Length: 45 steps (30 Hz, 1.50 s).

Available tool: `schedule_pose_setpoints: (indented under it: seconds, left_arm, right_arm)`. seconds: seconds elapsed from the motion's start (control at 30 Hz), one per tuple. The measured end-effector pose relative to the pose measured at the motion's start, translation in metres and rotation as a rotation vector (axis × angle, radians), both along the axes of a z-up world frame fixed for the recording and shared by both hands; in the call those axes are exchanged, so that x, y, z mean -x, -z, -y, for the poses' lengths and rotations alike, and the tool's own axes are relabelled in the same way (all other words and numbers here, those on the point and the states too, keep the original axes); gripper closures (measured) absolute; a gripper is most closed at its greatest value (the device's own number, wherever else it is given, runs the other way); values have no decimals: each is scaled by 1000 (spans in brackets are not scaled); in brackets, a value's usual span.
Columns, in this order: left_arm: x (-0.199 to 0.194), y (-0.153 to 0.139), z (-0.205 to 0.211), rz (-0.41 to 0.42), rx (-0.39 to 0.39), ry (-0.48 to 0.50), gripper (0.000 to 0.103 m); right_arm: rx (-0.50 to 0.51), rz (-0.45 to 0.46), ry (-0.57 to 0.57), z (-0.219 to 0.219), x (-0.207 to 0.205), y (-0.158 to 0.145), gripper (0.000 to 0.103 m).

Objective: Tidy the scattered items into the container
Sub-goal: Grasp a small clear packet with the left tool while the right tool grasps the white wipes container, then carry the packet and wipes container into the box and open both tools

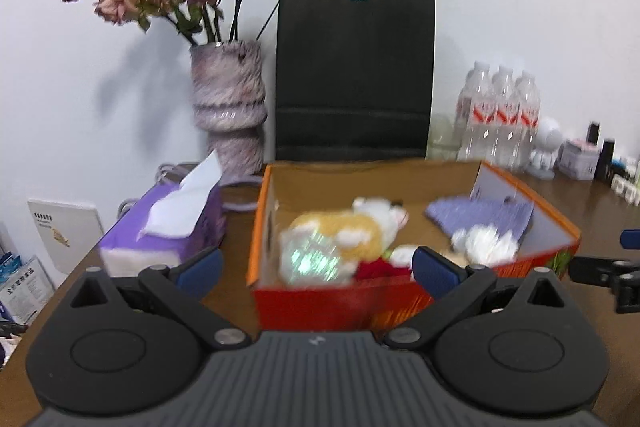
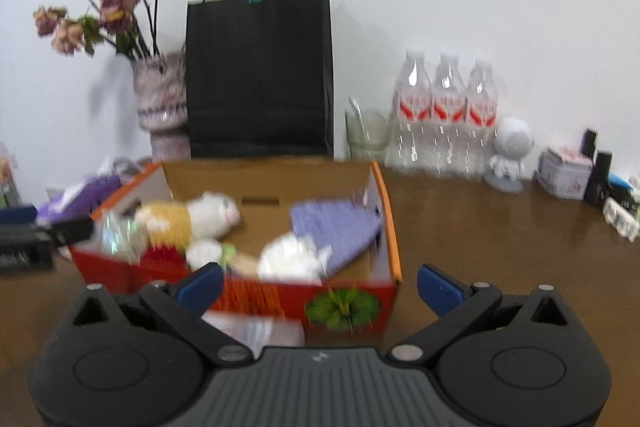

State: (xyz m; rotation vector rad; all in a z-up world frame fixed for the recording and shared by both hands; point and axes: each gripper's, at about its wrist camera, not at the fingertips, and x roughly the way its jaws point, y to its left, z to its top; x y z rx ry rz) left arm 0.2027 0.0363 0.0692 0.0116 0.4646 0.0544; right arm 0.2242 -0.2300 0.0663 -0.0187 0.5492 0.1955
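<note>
Both my grippers, left (image 1: 318, 269) and right (image 2: 320, 285), released and empty, box (image 1: 332, 301) at 12 o'clock holding plush toy (image 1: 352, 233).

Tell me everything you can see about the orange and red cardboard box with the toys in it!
The open orange and red cardboard box sits flat on the brown wooden table, in front of the black paper bag. It has no lid on, plain brown card inside, orange top edges, and a green leafy picture on its red front. Inside lie a yellow and white plush toy, a purple knitted piece, something white and fluffy and a shiny clear wrapped thing. Neither gripper touches it.
</note>
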Motion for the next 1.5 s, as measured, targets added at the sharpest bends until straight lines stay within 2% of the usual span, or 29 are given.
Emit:
schedule_pose_setpoints:
  seconds: [0.23,0.47,0.53,0.57,0.6,0.63,0.67,0.7,0.87,1.07,1.17,1.5]
  left_arm:
    - [-1,39,-8,-133,-12,16,0]
    - [-26,66,1,-202,-3,2,0]
    - [-33,72,2,-213,18,-3,13]
    - [-34,75,3,-216,27,8,30]
    - [-31,75,4,-200,20,18,59]
    - [-29,74,4,-194,25,42,73]
    - [-27,72,2,-195,47,58,78]
    - [-24,71,-1,-191,69,63,82]
    - [-11,67,-6,-165,96,75,85]
    - [6,60,-7,-133,115,99,86]
    - [12,59,-5,-126,121,109,86]
    - [27,50,5,-90,120,131,87]
  right_arm:
    - [5,-71,-76,-18,21,28,0]
    - [56,-108,-80,-57,11,50,0]
    - [89,-104,-48,-63,5,55,0]
    - [100,-106,-30,-65,1,57,0]
    - [99,-110,-19,-65,-1,60,0]
    - [88,-111,-19,-64,-2,61,9]
    - [67,-109,-29,-61,0,61,19]
    - [45,-107,-36,-57,2,60,20]
    - [1,-93,-57,-39,14,57,20]
    - [-48,-23,-51,-18,34,44,21]
    - [-58,-27,-42,-9,39,45,21]
    - [-64,-11,-46,-8,43,38,21]
